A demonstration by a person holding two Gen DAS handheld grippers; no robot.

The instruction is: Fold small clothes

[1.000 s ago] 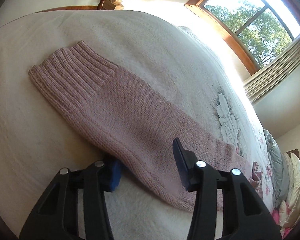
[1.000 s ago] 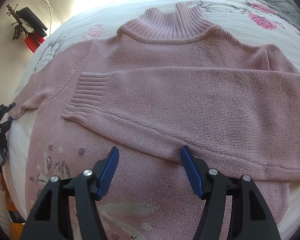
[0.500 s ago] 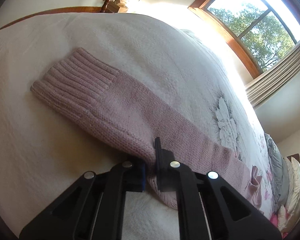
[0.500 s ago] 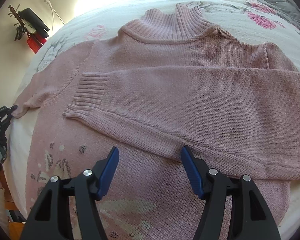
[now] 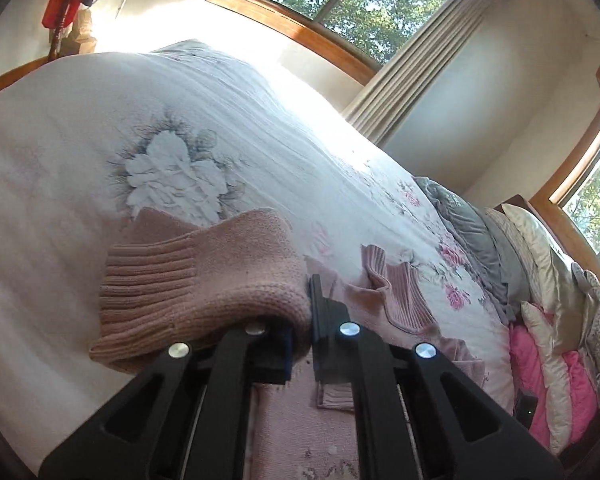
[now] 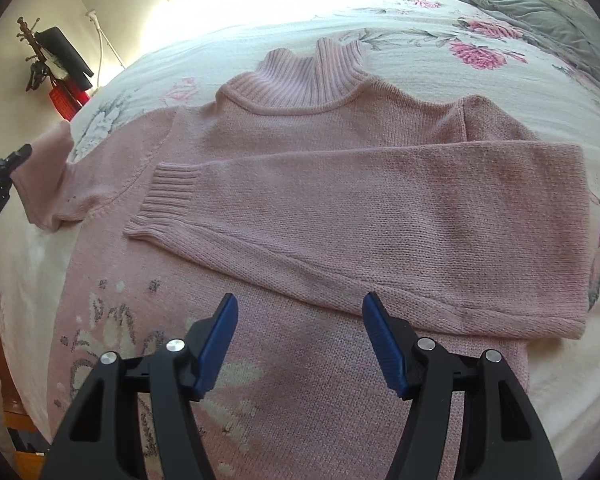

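Note:
A pink knit sweater (image 6: 320, 152) lies flat on the bed, ribbed collar (image 6: 308, 76) away from me, one sleeve (image 6: 380, 208) folded across its chest. My left gripper (image 5: 300, 320) is shut on the other sleeve (image 5: 204, 280), which hangs lifted and bunched with its ribbed cuff (image 5: 148, 276) to the left; in the right wrist view that raised sleeve (image 6: 44, 168) and the left gripper (image 6: 4, 176) show at the far left. My right gripper (image 6: 300, 340) hovers open above the sweater's lower front, nothing between its blue pads (image 6: 220, 340).
The white floral bedspread (image 5: 180, 140) covers the bed. A grey blanket (image 5: 468, 232) and pillows (image 5: 548, 264) pile at the headboard end. Windows with wooden frames and a curtain (image 5: 416, 64) line the wall. Red and dark items (image 6: 60, 76) hang on the wall past the bed's corner.
My left gripper closed on the outstretched sleeve and lifted it off the bed, swinging toward the sweater's body. The right gripper has stayed open in nearly the same place.

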